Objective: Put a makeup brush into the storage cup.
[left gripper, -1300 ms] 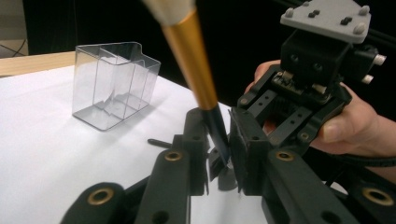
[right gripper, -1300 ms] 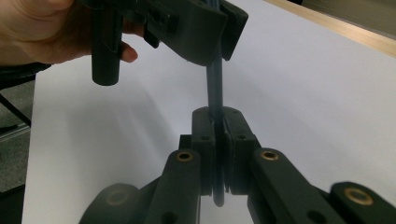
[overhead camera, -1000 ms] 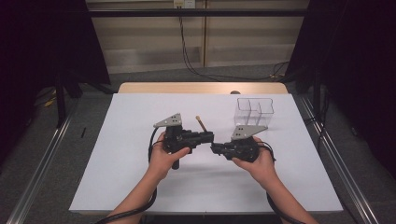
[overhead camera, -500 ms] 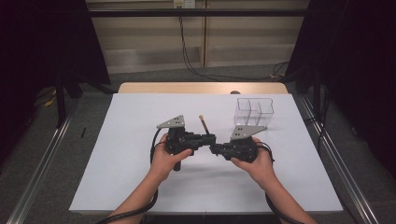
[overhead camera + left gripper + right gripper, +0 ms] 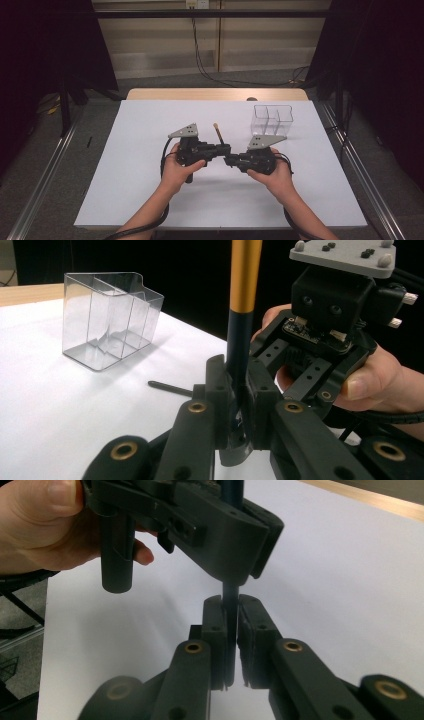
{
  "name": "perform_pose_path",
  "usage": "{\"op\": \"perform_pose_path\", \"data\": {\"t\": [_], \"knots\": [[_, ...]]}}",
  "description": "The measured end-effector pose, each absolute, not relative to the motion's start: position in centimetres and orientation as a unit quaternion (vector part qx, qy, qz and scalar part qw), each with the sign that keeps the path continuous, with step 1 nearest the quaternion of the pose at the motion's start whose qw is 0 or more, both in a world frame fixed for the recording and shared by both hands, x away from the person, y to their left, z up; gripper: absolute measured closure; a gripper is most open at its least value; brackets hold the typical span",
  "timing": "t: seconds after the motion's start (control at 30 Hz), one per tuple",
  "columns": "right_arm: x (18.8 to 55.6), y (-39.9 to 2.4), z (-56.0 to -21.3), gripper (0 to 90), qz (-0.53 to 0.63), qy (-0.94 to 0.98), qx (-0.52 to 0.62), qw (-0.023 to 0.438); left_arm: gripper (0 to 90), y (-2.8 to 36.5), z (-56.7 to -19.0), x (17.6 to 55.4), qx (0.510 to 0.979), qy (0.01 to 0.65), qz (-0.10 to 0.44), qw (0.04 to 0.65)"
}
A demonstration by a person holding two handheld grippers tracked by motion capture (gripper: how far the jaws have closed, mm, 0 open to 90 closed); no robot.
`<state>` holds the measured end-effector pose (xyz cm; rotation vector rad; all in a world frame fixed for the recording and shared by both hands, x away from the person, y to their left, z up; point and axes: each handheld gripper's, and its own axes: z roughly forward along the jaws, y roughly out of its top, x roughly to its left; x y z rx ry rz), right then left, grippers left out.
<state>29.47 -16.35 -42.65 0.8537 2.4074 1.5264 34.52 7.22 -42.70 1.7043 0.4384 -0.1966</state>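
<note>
Both the left tongs (image 5: 224, 150) and right tongs (image 5: 231, 159) clamp the upright brush (image 5: 239, 325) at frame centre, its handle rising toward the clear organizer (image 5: 272, 120) at upper right.

A recording lab: black curtains (image 5: 60, 55) ring a white-covered table (image 5: 150, 200).

A white sheet (image 5: 150, 200) covers the tabletop (image 5: 215, 94), whose bare wooden edge shows as a strip at the far side, beyond the tool. Grey floor (image 5: 100, 115) surrounds it. Metal rails (image 5: 47, 180) run along the floor well to either side of the tool. Black curtains (image 5: 45, 45) hang at both sides, leaving those corners dark. Straight ahead stands a pale panelled wall (image 5: 260, 35), with black cables (image 5: 200, 55) dropping down it and trailing over the floor behind the tabletop. The light is even and soft.
</note>
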Motion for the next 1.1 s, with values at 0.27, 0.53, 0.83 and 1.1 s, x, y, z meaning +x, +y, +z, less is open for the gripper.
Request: {"op": "perform_pose_path", "data": {"t": [0.27,0.53,0.83,1.1], "knots": [[29.4,-17.2,-42.6,52.8,0.525,0.791,0.303,0.081,83.5,7.6,-42.5,34.6,0.751,0.195,-0.077,0.626],[29.5,-17.9,-42.4,23.8,0.539,0.774,0.323,0.072,83.4,7.8,-42.6,34.8,0.762,0.201,-0.063,0.612],[29.6,-18.5,-41.7,13.2,0.556,0.762,0.320,0.085,83.5,7.6,-42.7,34.7,0.768,0.200,-0.058,0.605],[29.9,-18.4,-40.9,13.1,0.563,0.758,0.316,0.096,83.5,7.4,-42.8,34.7,0.772,0.198,-0.056,0.601]]}}
